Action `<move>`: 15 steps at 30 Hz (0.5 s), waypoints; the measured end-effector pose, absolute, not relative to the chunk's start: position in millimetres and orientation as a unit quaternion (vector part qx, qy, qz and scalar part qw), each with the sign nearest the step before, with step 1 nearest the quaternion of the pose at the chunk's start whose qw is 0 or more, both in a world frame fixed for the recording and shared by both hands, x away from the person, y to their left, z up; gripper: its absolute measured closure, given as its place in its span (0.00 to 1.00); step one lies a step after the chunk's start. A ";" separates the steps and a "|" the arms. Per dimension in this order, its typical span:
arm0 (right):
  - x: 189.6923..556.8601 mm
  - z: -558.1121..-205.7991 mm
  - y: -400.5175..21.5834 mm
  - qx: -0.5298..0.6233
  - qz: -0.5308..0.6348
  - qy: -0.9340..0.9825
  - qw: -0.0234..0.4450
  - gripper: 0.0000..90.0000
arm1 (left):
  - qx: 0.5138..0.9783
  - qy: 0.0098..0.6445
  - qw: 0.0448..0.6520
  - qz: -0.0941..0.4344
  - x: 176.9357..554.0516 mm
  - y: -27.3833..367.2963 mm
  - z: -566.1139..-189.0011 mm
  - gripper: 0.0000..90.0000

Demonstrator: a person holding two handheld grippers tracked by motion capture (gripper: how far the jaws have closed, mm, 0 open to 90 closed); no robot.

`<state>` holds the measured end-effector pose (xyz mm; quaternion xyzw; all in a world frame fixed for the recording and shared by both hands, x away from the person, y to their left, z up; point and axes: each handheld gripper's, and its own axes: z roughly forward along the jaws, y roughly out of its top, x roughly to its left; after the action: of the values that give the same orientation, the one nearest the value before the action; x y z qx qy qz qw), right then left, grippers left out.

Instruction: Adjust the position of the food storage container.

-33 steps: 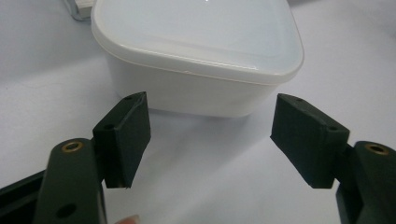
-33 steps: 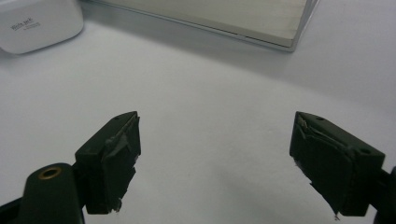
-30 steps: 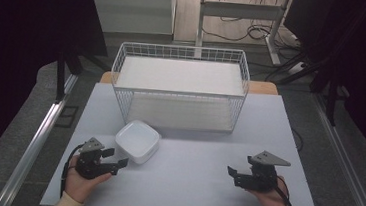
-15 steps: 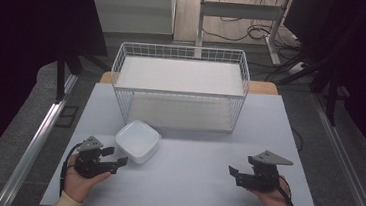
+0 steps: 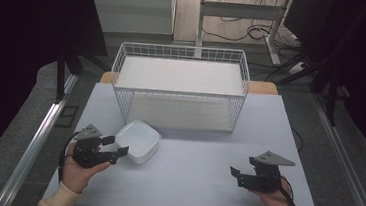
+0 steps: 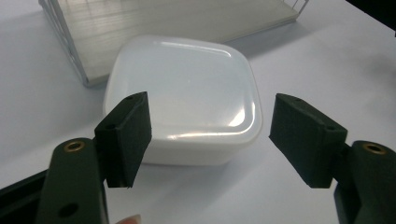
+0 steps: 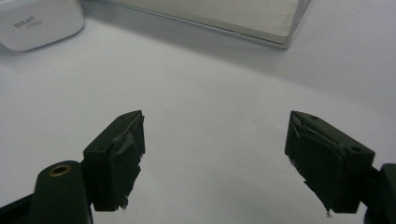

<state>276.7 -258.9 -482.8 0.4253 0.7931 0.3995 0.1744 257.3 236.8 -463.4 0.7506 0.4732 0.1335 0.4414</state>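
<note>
Table (image 5: pixel 190 169) — one basket (image 5: pixel 180 85), one white container (image 5: pixel 138 140), two tools.

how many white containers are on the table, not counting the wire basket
1. The white container sits on the table just in front of the wire basket's left end, right ahead of the open left gripper. The basket looks empty.

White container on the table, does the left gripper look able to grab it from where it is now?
Probably yes: the left gripper is open, the white container lies right ahead between its jaws, with nothing between them.
</note>
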 end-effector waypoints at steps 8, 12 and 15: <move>277.2 -482.2 -259.7 0.426 0.397 0.794 0.173 0.24 | 0.759 0.473 0.429 0.127 272.2 237.8 -450.7 0.31; 277.8 -482.4 -259.6 0.428 0.397 0.794 0.170 0.25 | 0.759 0.477 0.424 0.129 275.9 241.6 -447.5 0.31; 277.5 -482.7 -259.6 0.427 0.395 0.795 0.170 0.26 | 0.758 0.481 0.421 0.131 280.1 244.1 -447.6 0.31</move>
<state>277.5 -259.6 -482.7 0.4270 0.7952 0.3955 0.1701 280.1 244.1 -447.6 0.7579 0.4808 0.1310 0.4211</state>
